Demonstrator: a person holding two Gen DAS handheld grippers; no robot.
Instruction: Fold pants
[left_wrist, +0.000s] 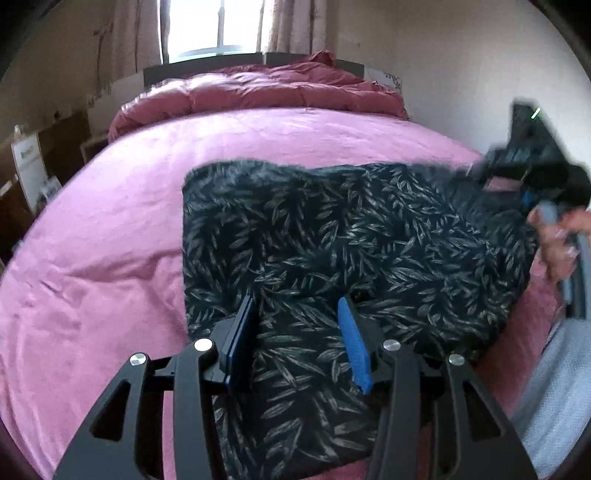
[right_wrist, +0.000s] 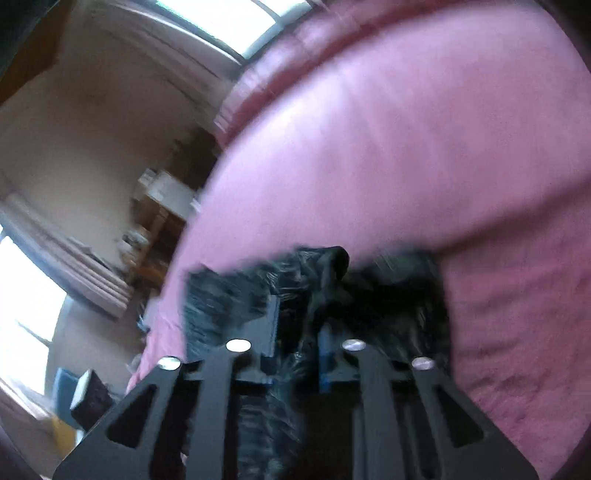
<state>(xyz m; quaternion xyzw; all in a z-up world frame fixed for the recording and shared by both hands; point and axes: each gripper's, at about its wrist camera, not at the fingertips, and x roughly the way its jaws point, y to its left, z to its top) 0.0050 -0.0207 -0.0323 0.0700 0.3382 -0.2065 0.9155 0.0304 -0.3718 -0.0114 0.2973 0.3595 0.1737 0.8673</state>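
Observation:
Black pants with a grey leaf print (left_wrist: 332, 243) lie folded on the pink bed cover (left_wrist: 110, 258). My left gripper (left_wrist: 295, 314) is open, its blue pads just above the near part of the pants, holding nothing. My right gripper (left_wrist: 480, 173) shows blurred at the far right corner of the pants, held by a hand. In the right wrist view, which is motion-blurred, my right gripper (right_wrist: 295, 314) is shut on a bunch of the pants' fabric (right_wrist: 321, 273) that stands up between its fingers.
A rumpled darker pink quilt (left_wrist: 277, 85) lies at the head of the bed under a window (left_wrist: 214, 26). Boxes and clutter (left_wrist: 33, 170) stand along the left wall. A grey sleeve (left_wrist: 554, 387) is at the right edge.

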